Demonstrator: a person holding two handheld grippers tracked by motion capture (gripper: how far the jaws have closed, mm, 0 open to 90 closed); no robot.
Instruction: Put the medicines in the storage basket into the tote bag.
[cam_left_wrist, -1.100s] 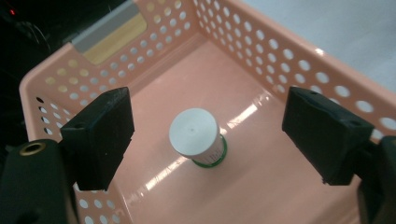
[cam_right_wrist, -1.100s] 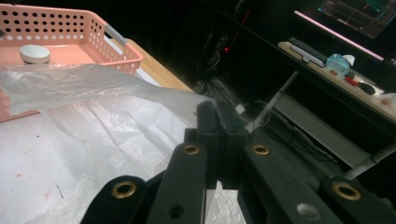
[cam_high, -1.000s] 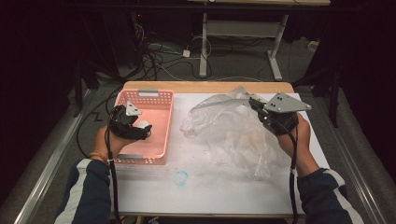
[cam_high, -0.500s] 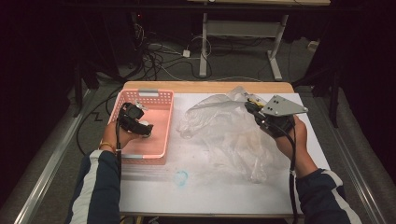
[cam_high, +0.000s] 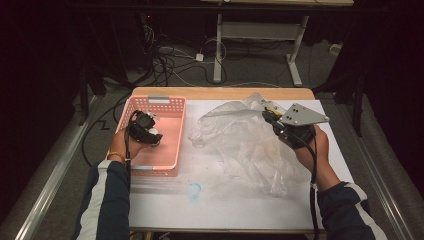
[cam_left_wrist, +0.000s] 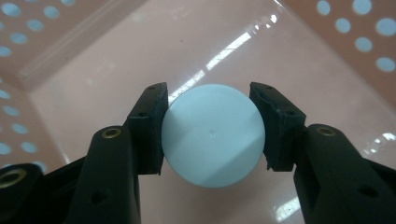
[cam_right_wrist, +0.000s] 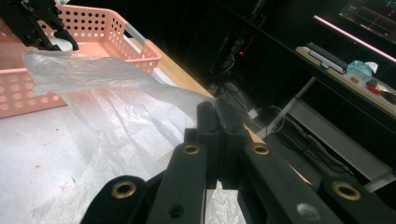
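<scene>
A pale, round white ball (cam_left_wrist: 212, 135) lies on the floor of the pink perforated basket (cam_high: 172, 107). My left gripper (cam_left_wrist: 212, 123) reaches down into the basket; its jaws have just been closing and both pads now touch the ball's sides. In the high view the left gripper (cam_high: 151, 134) is in the basket's middle. A crumpled clear plastic bag (cam_high: 240, 142) is spread over the table's centre. My right gripper (cam_high: 267, 116) holds the bag's far right edge, lifted a little. In the right gripper view, the right gripper (cam_right_wrist: 219, 116) is shut on the bag (cam_right_wrist: 107, 79).
The white table (cam_high: 165, 210) has a wooden far edge. A small pale blue ring (cam_high: 193, 190) lies near the front, below the basket's right corner. Cables and a desk frame stand on the dark floor beyond. In the right gripper view the basket (cam_right_wrist: 102, 28) is at the upper left.
The left hand has come down and forward into the basket, and its jaws have closed around the white ball. The right hand and the bag have stayed put.
</scene>
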